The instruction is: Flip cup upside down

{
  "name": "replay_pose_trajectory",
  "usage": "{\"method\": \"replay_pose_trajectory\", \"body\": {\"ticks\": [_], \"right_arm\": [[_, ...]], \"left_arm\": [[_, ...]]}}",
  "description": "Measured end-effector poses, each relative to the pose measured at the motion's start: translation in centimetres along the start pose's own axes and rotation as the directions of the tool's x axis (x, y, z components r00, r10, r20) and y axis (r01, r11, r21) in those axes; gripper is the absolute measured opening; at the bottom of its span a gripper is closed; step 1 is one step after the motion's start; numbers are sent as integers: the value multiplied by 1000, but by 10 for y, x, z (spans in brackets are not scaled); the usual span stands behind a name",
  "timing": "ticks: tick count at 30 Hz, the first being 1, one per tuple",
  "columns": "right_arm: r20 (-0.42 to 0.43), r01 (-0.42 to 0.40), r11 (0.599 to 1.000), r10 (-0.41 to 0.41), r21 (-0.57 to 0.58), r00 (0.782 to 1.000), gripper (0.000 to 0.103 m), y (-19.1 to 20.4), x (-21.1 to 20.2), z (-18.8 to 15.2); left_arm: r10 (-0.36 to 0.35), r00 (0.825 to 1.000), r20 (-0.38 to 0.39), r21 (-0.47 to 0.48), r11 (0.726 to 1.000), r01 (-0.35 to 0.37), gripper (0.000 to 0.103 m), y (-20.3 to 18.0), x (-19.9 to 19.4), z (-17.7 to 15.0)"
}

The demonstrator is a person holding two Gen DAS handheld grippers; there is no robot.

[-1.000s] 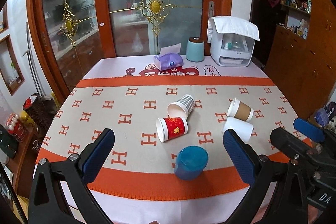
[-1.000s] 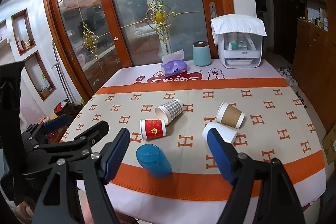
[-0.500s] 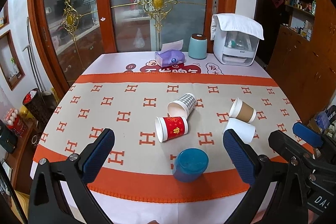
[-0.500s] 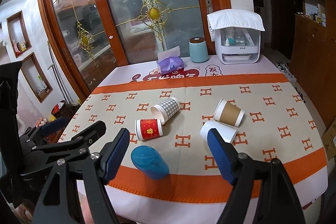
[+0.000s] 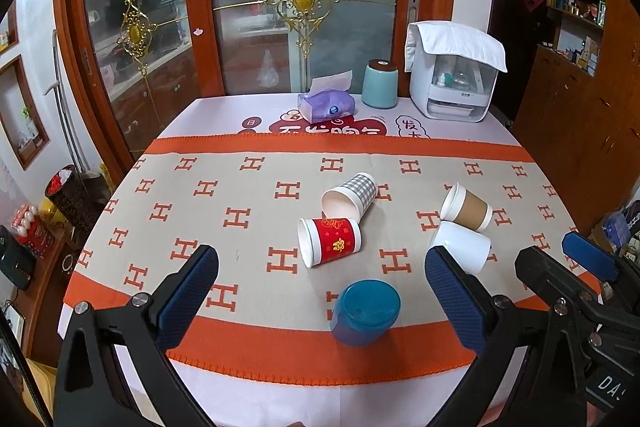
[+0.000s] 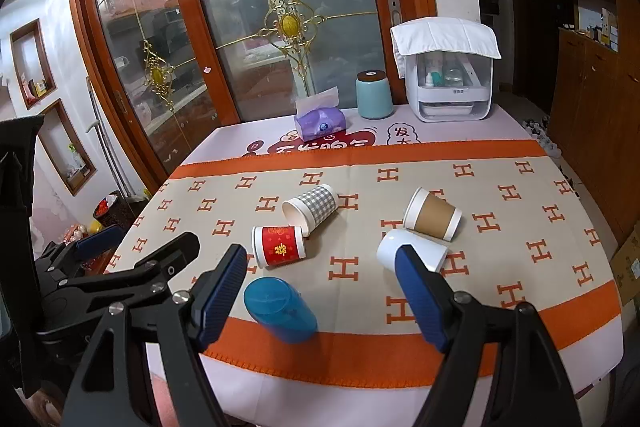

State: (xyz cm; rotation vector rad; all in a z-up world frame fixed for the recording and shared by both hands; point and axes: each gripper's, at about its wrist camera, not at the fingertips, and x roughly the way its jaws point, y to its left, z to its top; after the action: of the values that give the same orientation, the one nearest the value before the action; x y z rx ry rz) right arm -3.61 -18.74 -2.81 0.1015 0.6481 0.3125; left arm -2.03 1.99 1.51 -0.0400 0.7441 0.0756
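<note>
Several cups lie on their sides on the table. A blue plastic cup (image 5: pixel 366 311) (image 6: pixel 280 309) lies nearest, on the orange front band. Behind it lie a red paper cup (image 5: pixel 330 241) (image 6: pixel 280 245), a checked cup (image 5: pixel 352 193) (image 6: pixel 312 205), a white cup (image 5: pixel 462 247) (image 6: pixel 408 253) and a brown cup (image 5: pixel 466 207) (image 6: pixel 432 215). My left gripper (image 5: pixel 320 291) is open and empty, above the table's front edge. My right gripper (image 6: pixel 320 291) is open and empty, its jaws wide on either side of the blue cup and short of it.
At the back of the table stand a purple tissue box (image 5: pixel 326 105), a teal canister (image 5: pixel 380 83) and a white appliance under a cloth (image 5: pixel 456 75). A glass door with wooden frame stands behind. The patterned cloth (image 5: pixel 240 219) covers the table.
Both grippers have drawn back and risen a little, so the cups sit lower and smaller in view. No cup has moved. Both grippers stay open.
</note>
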Motion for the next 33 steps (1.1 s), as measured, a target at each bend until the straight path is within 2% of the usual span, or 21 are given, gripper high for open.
{"method": "replay_pose_trajectory", "body": {"ticks": [33], "right_arm": [[-1, 0, 1000, 0, -1, 1000, 77, 0, 0, 0]], "left_arm": [[-1, 1000, -16, -3, 1000, 1, 102, 1, -1, -4]]}}
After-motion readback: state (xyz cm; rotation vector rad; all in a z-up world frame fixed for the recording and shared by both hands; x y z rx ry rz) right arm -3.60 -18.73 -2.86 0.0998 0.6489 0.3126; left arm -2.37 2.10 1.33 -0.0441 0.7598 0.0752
